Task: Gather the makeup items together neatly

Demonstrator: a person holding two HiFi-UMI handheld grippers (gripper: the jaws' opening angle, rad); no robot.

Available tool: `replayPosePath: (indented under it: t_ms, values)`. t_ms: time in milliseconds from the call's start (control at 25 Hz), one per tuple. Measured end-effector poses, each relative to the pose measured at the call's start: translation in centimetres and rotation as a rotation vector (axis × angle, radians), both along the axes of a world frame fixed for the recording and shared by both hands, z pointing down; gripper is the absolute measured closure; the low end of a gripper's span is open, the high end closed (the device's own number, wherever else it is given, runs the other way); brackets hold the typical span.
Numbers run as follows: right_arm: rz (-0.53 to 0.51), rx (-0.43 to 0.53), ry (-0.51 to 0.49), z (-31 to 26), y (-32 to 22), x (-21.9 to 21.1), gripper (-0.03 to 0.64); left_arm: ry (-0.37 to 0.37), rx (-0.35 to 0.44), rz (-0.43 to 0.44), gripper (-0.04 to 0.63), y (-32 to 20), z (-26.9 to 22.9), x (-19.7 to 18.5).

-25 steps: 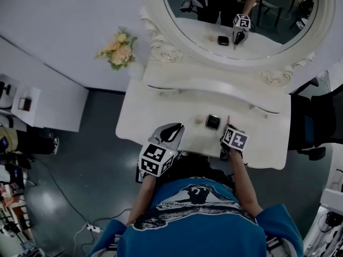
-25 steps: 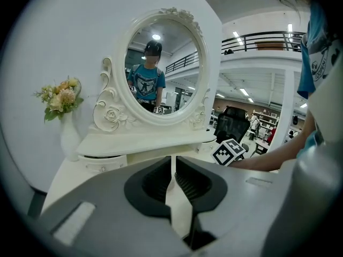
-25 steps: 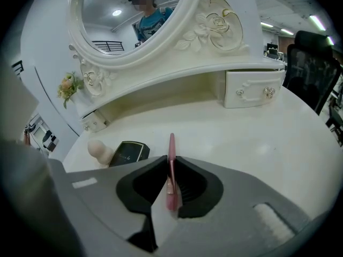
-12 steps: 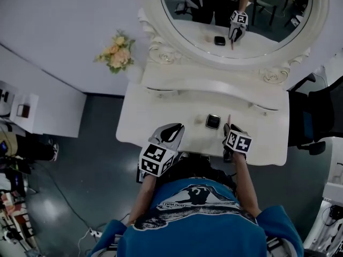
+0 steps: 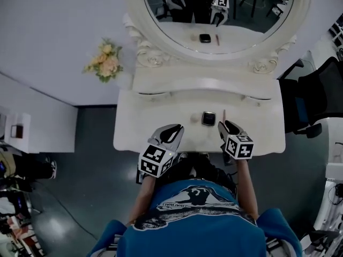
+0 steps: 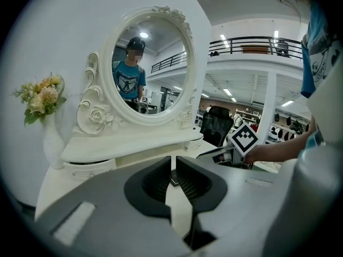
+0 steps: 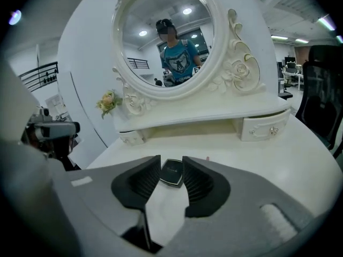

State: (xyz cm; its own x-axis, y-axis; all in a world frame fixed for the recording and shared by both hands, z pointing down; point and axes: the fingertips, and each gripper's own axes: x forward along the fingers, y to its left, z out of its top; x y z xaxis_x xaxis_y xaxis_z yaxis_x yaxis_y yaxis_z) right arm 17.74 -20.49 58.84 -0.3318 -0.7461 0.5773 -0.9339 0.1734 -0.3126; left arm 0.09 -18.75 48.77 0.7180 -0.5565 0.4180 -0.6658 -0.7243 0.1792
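On the white dressing table point(image 5: 139, 127) lie a black square compact point(image 5: 209, 118) and, just right of it, a thin pink pencil point(image 5: 223, 114). A small pale round item point(image 5: 194, 118) sits left of the compact. My right gripper point(image 5: 223, 125) hovers just short of the pencil; its jaws have just been opening and hold nothing. In the right gripper view the gripper point(image 7: 171, 162) frames the compact point(image 7: 172, 173) beyond its tips. My left gripper point(image 5: 176, 128) hangs at the front edge, jaws a narrow slit apart and empty point(image 6: 173, 160), with the compact point(image 6: 173, 180) ahead.
An oval mirror point(image 5: 214, 15) in a carved frame rises behind a raised shelf with small drawers point(image 5: 257, 98). A vase of flowers point(image 5: 104, 63) stands off the table's left end. A black office chair point(image 5: 316, 98) is at the right.
The right gripper has drawn back and up from the pencil, leaving it lying beside the compact. Its jaws stand wider. The left gripper has stayed put.
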Motion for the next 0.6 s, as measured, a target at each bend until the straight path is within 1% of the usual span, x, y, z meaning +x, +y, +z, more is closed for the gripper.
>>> replayPosePath:
  t_ms: [160, 280, 600]
  values:
    - [0.004, 0.066, -0.049, -2.4, 0.8, -1.8, 0.488, 0.005, -0.011, 0.053, 0.551, 0.6, 0.4, -0.2]
    - [0.003, 0.095, -0.061, -3.5, 1.6, -3.1, 0.488, 0.011, -0.026, 0.077, 0.551, 1.1, 0.8, -0.6]
    - [-0.04, 0.108, -0.059, -4.5, 3.7, -5.4, 0.488, 0.038, -0.061, 0.102, 0.551, 1.9, 2.2, -0.6]
